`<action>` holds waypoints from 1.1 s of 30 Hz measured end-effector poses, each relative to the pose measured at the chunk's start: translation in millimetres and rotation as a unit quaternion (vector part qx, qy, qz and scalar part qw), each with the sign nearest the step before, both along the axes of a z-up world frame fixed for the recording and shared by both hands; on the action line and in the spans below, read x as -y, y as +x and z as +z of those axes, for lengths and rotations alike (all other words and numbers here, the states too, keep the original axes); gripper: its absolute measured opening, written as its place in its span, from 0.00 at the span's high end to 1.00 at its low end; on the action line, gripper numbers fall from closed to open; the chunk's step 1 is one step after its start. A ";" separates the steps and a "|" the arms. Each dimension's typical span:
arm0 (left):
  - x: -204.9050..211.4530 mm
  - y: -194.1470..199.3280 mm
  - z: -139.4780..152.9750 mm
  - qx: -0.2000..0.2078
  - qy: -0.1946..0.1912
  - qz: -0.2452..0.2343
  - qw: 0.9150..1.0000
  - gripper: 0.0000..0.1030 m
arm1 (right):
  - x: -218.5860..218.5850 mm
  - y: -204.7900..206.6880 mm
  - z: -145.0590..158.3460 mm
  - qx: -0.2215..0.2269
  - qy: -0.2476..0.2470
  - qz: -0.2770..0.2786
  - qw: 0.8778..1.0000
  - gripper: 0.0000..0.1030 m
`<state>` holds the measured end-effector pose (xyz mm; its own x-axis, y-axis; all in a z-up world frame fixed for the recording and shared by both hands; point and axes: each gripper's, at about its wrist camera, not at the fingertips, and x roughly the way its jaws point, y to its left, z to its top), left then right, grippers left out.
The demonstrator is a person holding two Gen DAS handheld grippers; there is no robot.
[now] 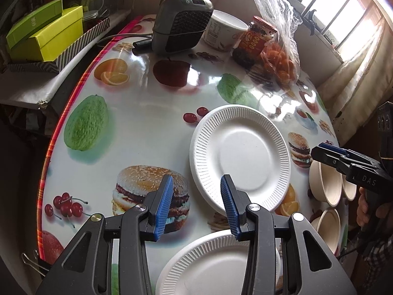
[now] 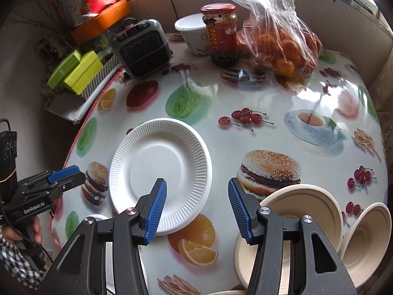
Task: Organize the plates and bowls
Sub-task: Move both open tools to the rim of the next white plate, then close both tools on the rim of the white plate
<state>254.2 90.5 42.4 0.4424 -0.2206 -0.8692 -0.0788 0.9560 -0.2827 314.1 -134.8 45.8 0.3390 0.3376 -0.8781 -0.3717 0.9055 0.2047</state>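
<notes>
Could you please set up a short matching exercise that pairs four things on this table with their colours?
Things:
1. paper plate
2. bowls
3. jar lid
4. boxes beside the table

Colours:
a. red
b. lime green
c. white
d. beige

Pairs: 1-c, 2-d, 3-a, 4-b
</notes>
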 end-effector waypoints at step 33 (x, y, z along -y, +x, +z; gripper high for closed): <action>0.2 23.0 -42.8 -0.047 -0.042 0.013 0.998 0.67 | -18.5 22.6 -50.5 -0.054 -0.009 0.014 0.998 0.69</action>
